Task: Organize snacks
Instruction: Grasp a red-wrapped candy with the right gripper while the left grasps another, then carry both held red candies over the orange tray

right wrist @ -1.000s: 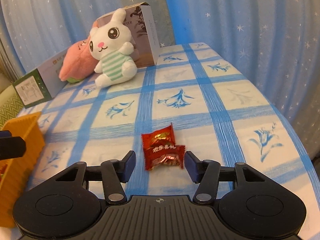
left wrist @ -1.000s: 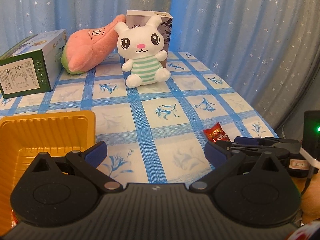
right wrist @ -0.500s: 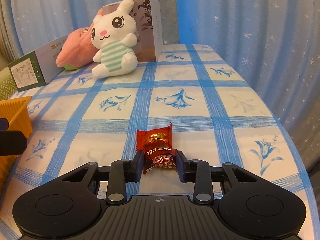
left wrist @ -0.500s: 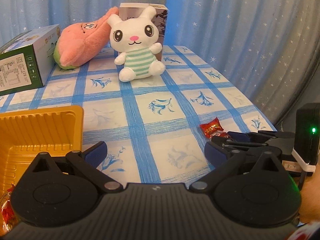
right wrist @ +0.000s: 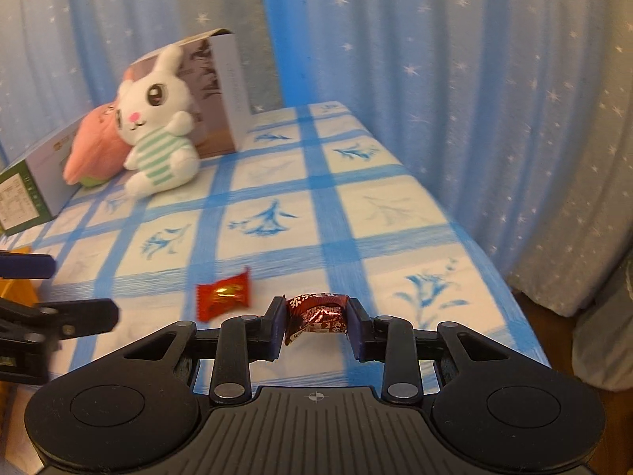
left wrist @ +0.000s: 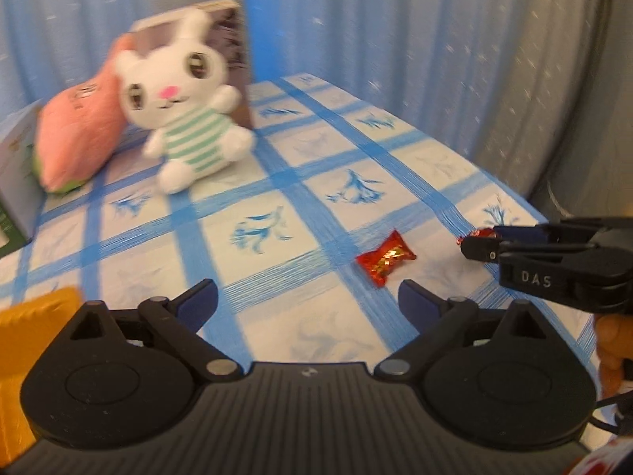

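Two red candies. One candy [right wrist: 317,312] is pinched between the fingers of the right tongs [right wrist: 317,326], lifted just off the desk [right wrist: 395,206]. The second candy [right wrist: 224,295] lies loose on the desk, just left of the right tongs and near the front edge; in the left view it [left wrist: 386,258] sits ahead of the left tongs [left wrist: 307,304], toward the right finger. Left tongs are spread wide, holding nothing. One orange tray [left wrist: 31,324] at the near left corner, partly cut off, blurred.

Desk has a white cloth with blue checks and blue flower prints. Blue star-print curtains [right wrist: 435,59] wrap around behind and to the right.

At the far left end: one white bunny plush [right wrist: 158,126] in green stripes, one pink plush [right wrist: 93,146] leaning behind it, one tall box [right wrist: 221,91] behind the bunny, one green-and-white box [right wrist: 27,190] lying at the left edge. All well apart from the candies. Left view is motion-blurred.
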`<state>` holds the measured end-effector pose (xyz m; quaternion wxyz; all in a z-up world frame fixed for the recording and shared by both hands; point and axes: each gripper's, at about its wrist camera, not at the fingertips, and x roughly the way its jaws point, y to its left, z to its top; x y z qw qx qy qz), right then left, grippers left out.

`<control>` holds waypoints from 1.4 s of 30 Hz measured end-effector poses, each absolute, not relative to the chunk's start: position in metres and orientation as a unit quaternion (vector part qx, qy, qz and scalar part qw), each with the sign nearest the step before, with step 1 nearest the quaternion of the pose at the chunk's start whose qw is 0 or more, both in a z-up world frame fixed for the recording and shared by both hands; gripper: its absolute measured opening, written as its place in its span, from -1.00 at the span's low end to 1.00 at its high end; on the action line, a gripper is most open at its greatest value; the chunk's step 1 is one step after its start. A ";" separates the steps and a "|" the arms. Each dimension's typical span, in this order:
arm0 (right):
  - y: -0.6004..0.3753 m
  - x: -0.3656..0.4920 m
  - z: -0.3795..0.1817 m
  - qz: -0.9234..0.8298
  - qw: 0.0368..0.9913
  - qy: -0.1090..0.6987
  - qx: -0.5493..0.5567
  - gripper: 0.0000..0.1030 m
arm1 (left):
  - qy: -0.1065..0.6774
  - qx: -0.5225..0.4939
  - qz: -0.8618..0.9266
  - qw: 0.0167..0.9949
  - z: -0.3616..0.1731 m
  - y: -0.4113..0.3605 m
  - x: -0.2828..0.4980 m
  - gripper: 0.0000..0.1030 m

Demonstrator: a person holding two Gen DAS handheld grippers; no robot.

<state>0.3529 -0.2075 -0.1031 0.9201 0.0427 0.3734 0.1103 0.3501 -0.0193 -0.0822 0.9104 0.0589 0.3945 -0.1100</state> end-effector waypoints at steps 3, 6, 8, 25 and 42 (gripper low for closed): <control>-0.214 0.355 -0.105 0.100 0.921 0.374 0.049 -0.36 | 0.396 0.078 -0.136 0.905 -0.091 -0.033 0.363 0.73; -0.219 0.358 -0.105 0.093 0.922 0.370 0.057 -0.36 | 0.391 0.091 -0.162 0.901 -0.099 -0.046 0.373 0.62; -0.221 0.359 -0.105 0.090 0.924 0.367 0.059 -0.36 | 0.389 0.103 -0.174 0.899 -0.106 -0.055 0.381 0.55; -0.234 0.365 -0.113 0.077 0.921 0.373 0.087 -0.36 | 0.405 0.105 -0.211 0.883 -0.128 -0.070 0.400 -0.62; -0.216 0.326 -0.083 0.117 0.920 0.366 0.078 -0.36 | 0.426 -0.033 -0.098 0.899 -0.085 -0.019 0.297 -0.66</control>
